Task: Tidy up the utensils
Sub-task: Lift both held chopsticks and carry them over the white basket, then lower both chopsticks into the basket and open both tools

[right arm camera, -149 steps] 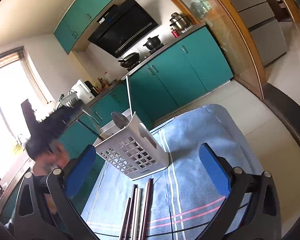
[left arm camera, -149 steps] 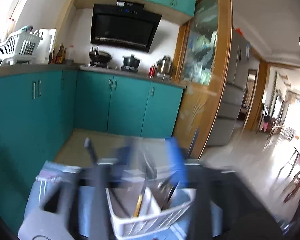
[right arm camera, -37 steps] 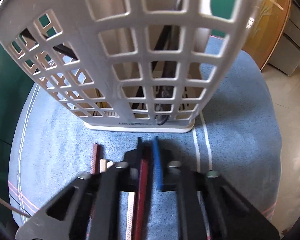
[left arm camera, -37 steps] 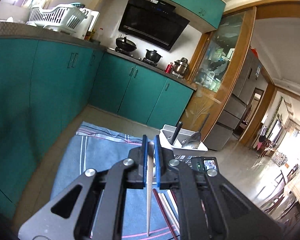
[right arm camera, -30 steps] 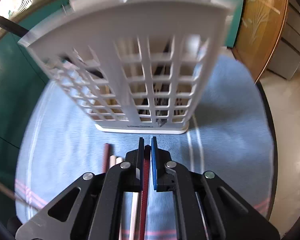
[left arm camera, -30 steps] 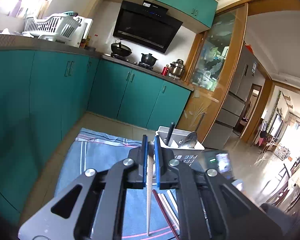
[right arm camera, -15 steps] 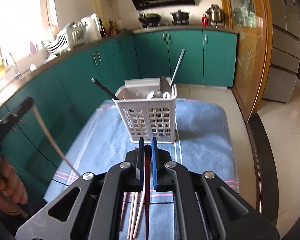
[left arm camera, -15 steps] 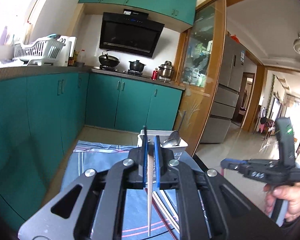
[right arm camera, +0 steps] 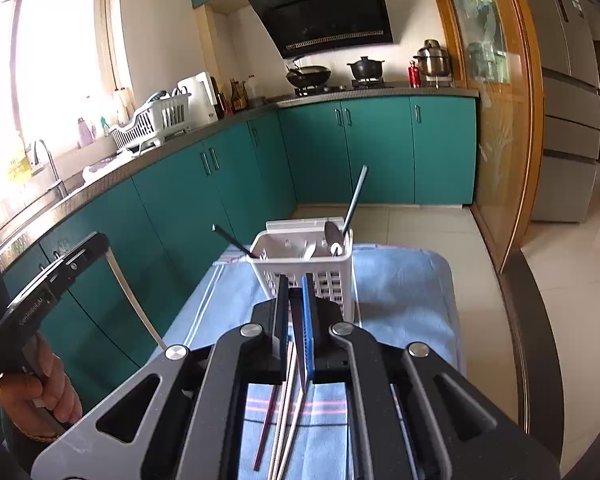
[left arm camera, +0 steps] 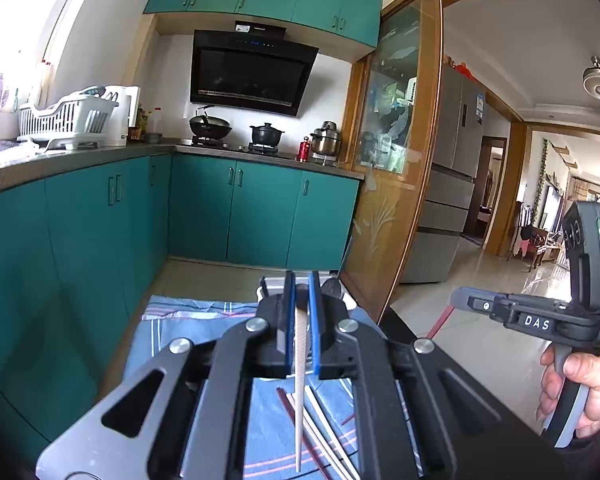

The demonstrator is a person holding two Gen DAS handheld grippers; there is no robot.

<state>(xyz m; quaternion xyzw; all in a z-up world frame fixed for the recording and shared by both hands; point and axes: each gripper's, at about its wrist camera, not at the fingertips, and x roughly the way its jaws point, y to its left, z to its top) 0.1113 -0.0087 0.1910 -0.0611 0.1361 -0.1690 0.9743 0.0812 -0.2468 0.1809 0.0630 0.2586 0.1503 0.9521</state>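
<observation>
Above the blue cloth (right arm camera: 400, 280), we are now lifting both tongs, left gripper (left arm camera: 302, 316) clamping a pale chopstick (left arm camera: 299, 392), right gripper (right arm camera: 294, 320) a dark chopstick (right arm camera: 298, 344), toward the basket (right arm camera: 304, 264) at twelve o'clock.

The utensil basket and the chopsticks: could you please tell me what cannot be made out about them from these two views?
- Left wrist view: the white basket is almost wholly hidden behind the left gripper.
- Right wrist view: the basket's lower front is covered by the right gripper.
- Right wrist view: the loose chopsticks on the blue cloth overlap, so their count is unclear.
</observation>
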